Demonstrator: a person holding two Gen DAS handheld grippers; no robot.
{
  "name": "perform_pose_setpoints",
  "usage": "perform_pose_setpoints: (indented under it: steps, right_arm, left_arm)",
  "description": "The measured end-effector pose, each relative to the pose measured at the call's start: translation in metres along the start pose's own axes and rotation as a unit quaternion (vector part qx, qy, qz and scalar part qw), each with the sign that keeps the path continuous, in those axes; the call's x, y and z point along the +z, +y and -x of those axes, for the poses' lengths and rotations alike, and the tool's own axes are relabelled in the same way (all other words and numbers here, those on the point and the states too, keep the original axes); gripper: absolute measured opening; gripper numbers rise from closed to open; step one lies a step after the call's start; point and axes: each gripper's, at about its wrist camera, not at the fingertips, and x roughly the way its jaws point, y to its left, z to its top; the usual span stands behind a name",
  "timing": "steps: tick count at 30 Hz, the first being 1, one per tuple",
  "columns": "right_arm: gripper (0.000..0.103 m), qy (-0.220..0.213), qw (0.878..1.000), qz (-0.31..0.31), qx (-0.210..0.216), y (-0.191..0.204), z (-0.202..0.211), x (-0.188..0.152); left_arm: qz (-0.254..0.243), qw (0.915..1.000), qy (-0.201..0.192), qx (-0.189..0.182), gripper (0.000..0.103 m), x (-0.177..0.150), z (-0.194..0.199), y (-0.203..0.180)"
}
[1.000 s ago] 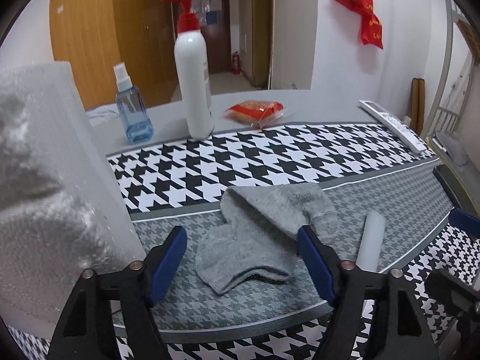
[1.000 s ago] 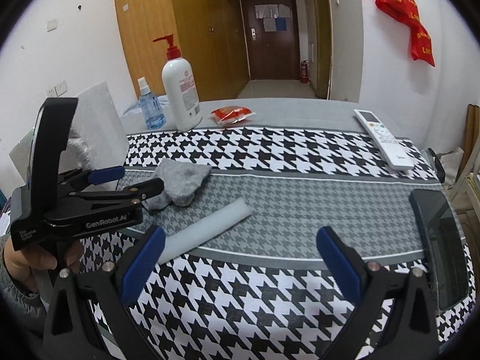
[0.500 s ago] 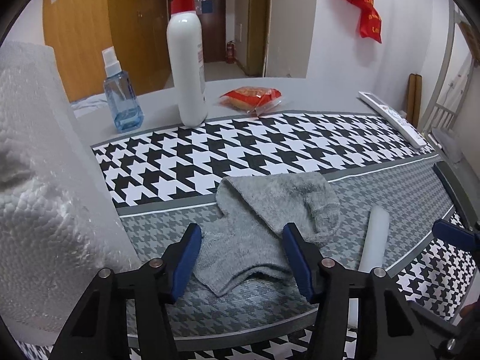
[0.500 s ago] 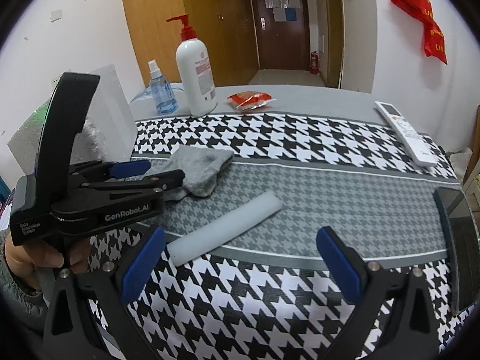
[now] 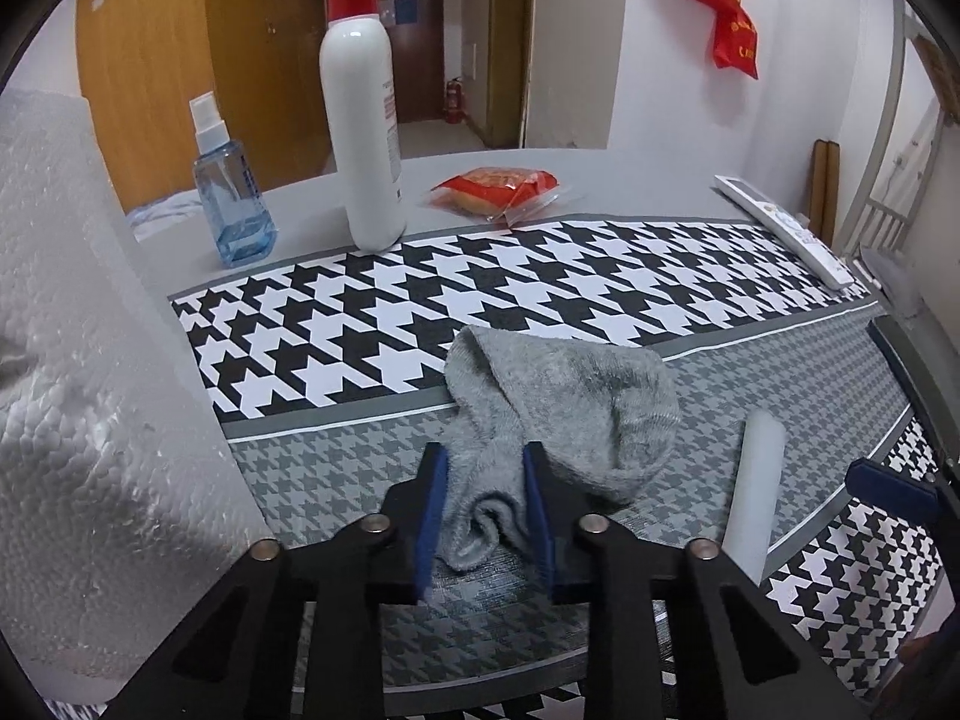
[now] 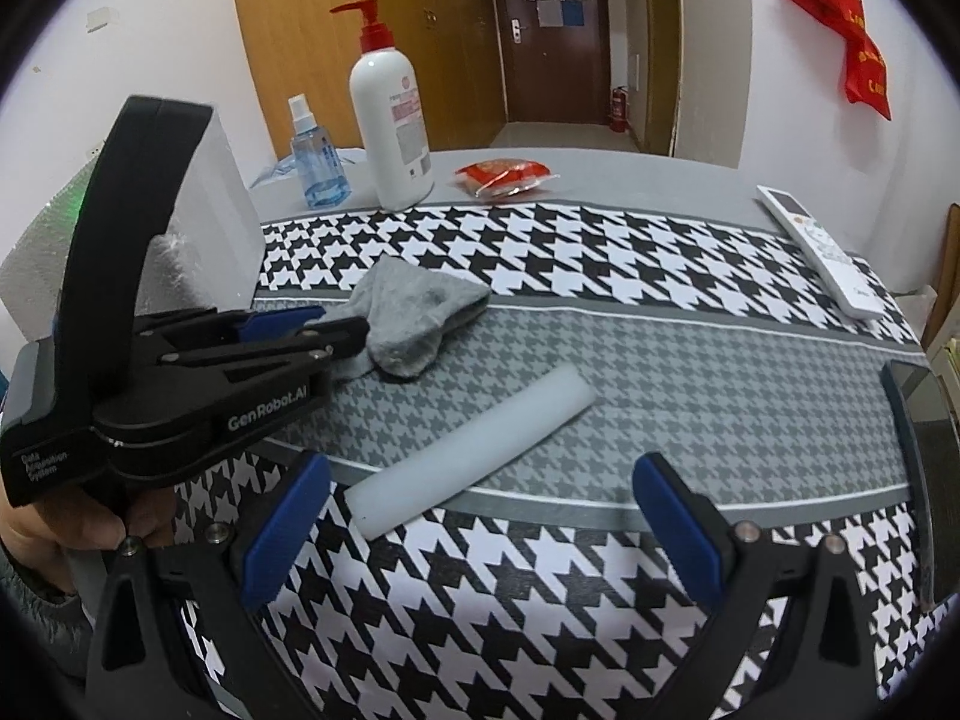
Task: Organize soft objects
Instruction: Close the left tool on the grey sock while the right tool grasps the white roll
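A grey sock [image 5: 570, 402] lies crumpled on the grey houndstooth band of the tablecloth [image 5: 336, 348]. My left gripper [image 5: 483, 462] is closing, and its blue pads [image 5: 432, 498] pinch the sock's bunched near end. The right wrist view shows that gripper [image 6: 354, 324] from the side, at the sock [image 6: 420, 312]. A white foam cylinder [image 6: 474, 462] lies to the right of the sock. My right gripper [image 6: 480, 471] hangs open over the cylinder's near end, holding nothing. One of its blue pads [image 5: 888, 480] shows at the right of the left wrist view, beside the cylinder [image 5: 756, 492].
A white foam block [image 5: 78, 360] stands close on the left. At the back stand a pump bottle [image 5: 363, 138] and a blue spray bottle [image 5: 231, 204], with a red snack packet [image 5: 498, 186] beside them. A remote [image 6: 822, 252] and a dark phone [image 6: 924, 438] lie at the right edge.
The left gripper's jaws have narrowed from wide apart to pinching the sock's near end, which has bunched up. The right gripper has edged a little closer to the foam cylinder.
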Motion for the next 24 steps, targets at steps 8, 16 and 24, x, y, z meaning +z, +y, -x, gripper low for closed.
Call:
perform_pose_setpoints:
  steps: [8,16,24]
  right_arm:
    - [0.102,0.004,1.0,-0.01,-0.018,0.002,0.001,-0.004]
    - [0.102,0.013,0.999,-0.019,-0.03,0.009,-0.004,-0.005]
    - [0.093,0.019,0.998,-0.023,-0.052,0.019,-0.009,-0.002]
  left_arm:
    - [0.004,0.9991,-0.026,-0.034,0.017,-0.003,0.009,0.004]
    - [0.003,0.9979,-0.054,-0.037,0.017,-0.01,0.024,0.008]
    - [0.004,0.9958,-0.085,-0.036,0.017,-0.014,0.041,0.014]
